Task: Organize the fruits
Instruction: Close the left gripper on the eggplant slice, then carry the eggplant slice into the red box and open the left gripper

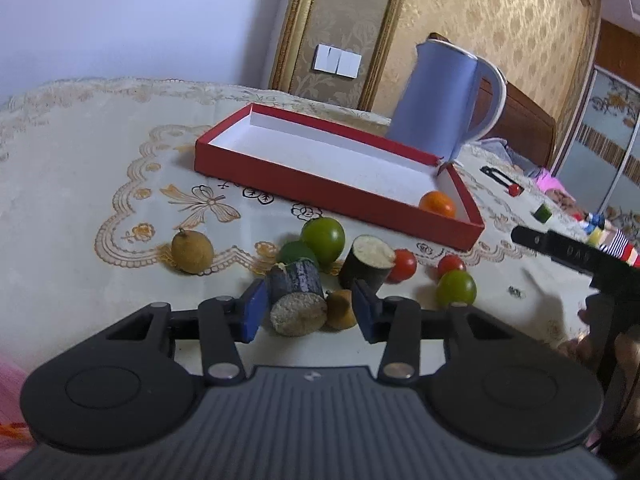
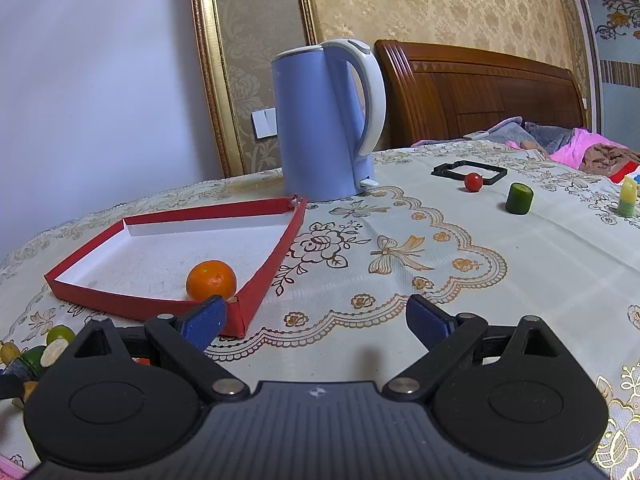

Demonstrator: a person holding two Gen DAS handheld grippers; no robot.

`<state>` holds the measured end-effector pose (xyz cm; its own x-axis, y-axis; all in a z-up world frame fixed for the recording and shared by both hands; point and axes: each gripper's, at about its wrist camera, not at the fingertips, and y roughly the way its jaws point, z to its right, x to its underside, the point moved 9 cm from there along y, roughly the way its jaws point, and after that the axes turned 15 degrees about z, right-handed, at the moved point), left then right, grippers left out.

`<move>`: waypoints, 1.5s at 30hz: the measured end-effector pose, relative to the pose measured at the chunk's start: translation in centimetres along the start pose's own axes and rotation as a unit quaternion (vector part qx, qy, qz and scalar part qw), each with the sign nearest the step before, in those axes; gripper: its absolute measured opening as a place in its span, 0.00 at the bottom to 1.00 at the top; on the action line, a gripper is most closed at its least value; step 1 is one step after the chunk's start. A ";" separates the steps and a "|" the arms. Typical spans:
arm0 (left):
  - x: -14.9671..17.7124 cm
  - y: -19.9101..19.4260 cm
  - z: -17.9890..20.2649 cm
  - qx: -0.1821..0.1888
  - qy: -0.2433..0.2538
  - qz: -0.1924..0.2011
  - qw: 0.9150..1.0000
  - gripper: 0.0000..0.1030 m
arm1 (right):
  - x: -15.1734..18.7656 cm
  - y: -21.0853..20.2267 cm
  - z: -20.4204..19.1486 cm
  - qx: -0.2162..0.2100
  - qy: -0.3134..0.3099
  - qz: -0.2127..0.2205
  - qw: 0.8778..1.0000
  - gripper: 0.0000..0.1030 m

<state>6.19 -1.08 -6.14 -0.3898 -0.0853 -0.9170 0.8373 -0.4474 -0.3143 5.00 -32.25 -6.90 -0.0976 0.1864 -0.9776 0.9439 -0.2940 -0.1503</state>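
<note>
From the left wrist: the left tongs (image 1: 308, 312) stand around a dark cut stalk piece (image 1: 297, 298), left pad touching; whether the right pad presses I cannot tell. Ahead lie green fruit (image 1: 323, 239), tomatoes (image 1: 403, 265), all unsorted.

From the right wrist: the right tongs (image 2: 316, 316) gape, released, over bare bench (image 2: 520, 280). Ahead-left, the red box (image 2: 272, 268) holds only one orange (image 2: 211, 279). By my judgement, sorting has barely begun.

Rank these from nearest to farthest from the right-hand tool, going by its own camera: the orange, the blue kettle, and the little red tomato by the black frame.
1. The orange, just beyond the right tool's left finger, in the near corner of the red box.
2. The blue kettle, behind the box, centre.
3. The red tomato, far right, beside the black frame.
</note>
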 end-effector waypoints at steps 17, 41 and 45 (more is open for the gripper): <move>0.1 1.1 -1.6 -0.012 -0.034 -0.021 0.999 0.43 | 0.1 0.1 0.0 0.000 0.002 0.000 1.000 0.95; -3.2 0.5 1.8 0.000 0.025 0.013 1.000 0.27 | 0.0 0.0 0.2 0.000 0.012 0.004 1.000 0.95; -5.5 2.2 3.1 0.003 0.050 0.033 0.998 0.27 | 0.0 0.0 0.2 -0.001 0.011 0.004 1.000 0.95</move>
<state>9.01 -4.39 -1.03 -0.2941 -0.0260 -0.9554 0.8572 -0.4493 -0.2516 4.97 -32.40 -6.93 -0.0833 0.2049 -0.9752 0.9451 -0.2941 -0.1425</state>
